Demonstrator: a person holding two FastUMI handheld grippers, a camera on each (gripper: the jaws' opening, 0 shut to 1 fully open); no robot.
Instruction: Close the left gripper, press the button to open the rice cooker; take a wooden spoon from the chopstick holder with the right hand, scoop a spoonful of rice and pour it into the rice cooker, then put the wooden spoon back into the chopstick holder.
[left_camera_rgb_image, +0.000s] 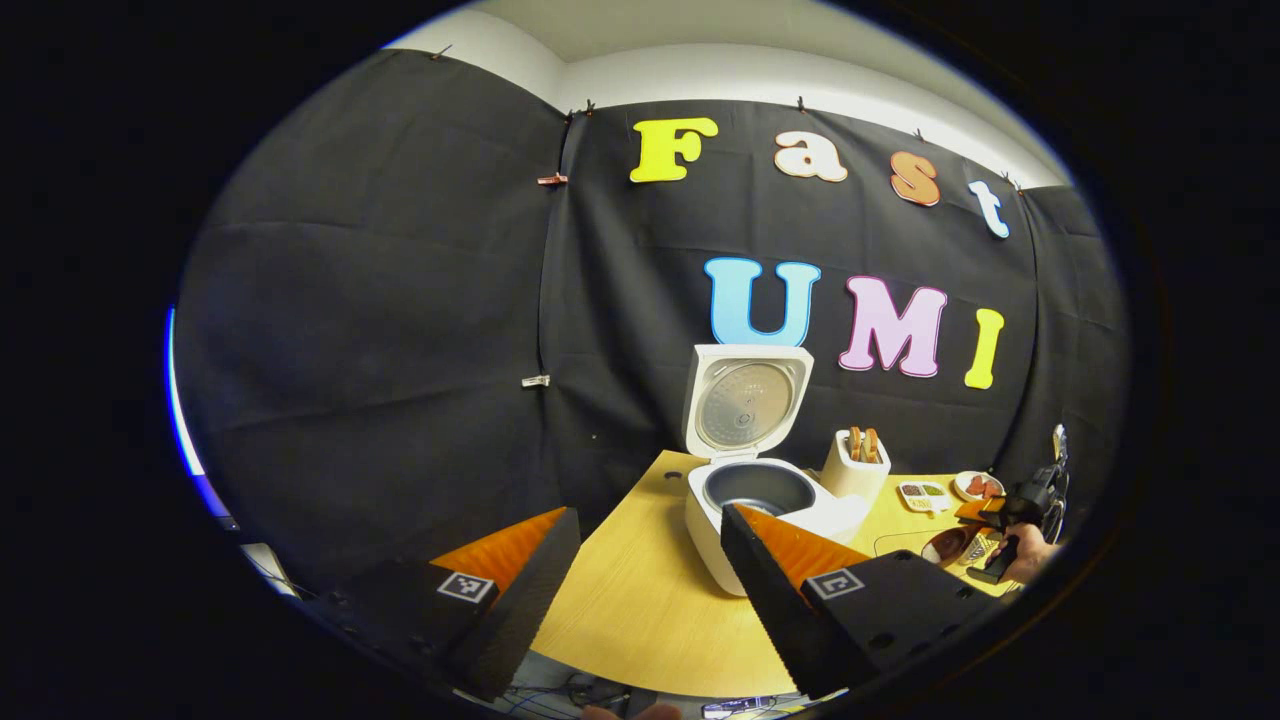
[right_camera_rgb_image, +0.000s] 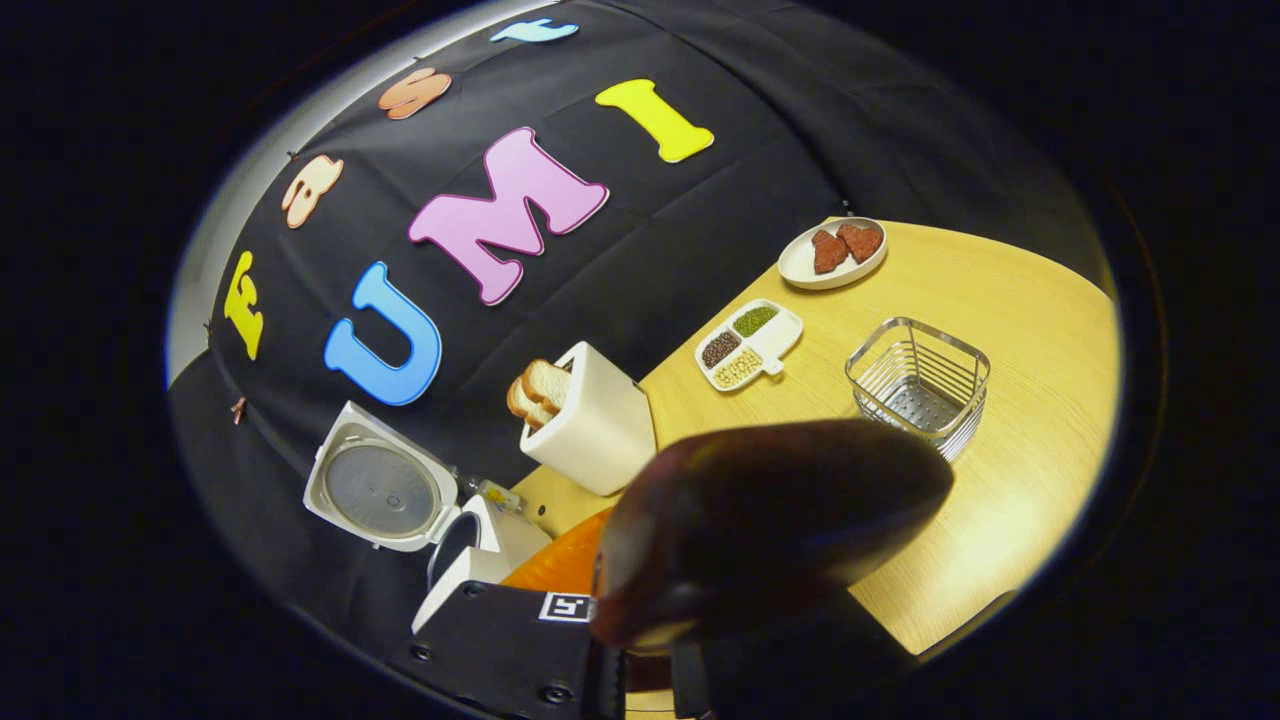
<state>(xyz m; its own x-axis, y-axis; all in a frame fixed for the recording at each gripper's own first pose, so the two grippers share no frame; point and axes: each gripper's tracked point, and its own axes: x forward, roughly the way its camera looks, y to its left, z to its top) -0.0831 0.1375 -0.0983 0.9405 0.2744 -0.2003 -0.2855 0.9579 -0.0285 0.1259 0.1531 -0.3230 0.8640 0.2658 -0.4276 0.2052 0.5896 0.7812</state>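
Note:
The white rice cooker (left_camera_rgb_image: 745, 520) stands on the wooden table (left_camera_rgb_image: 640, 610) with its lid (left_camera_rgb_image: 745, 400) up and the dark inner pot (left_camera_rgb_image: 758, 488) showing. My left gripper (left_camera_rgb_image: 650, 515) hovers in front of the cooker, its fingers wide apart and nothing between them. In the right gripper view the dark bowl of the wooden spoon (right_camera_rgb_image: 770, 520) looms close to the camera. My right gripper (right_camera_rgb_image: 650, 600) is shut on the spoon's handle. The wire chopstick holder (right_camera_rgb_image: 920, 385) stands beyond the spoon. The open cooker (right_camera_rgb_image: 470, 560) lies to the left. A hand holds the right gripper (left_camera_rgb_image: 1010, 515) at the far right.
A white toaster (right_camera_rgb_image: 590, 420) with bread slices stands beside the cooker. A divided dish of beans (right_camera_rgb_image: 750, 345) and a plate of red pieces (right_camera_rgb_image: 832, 252) sit near the back wall. The table's edge (right_camera_rgb_image: 1090, 330) curves round on the right.

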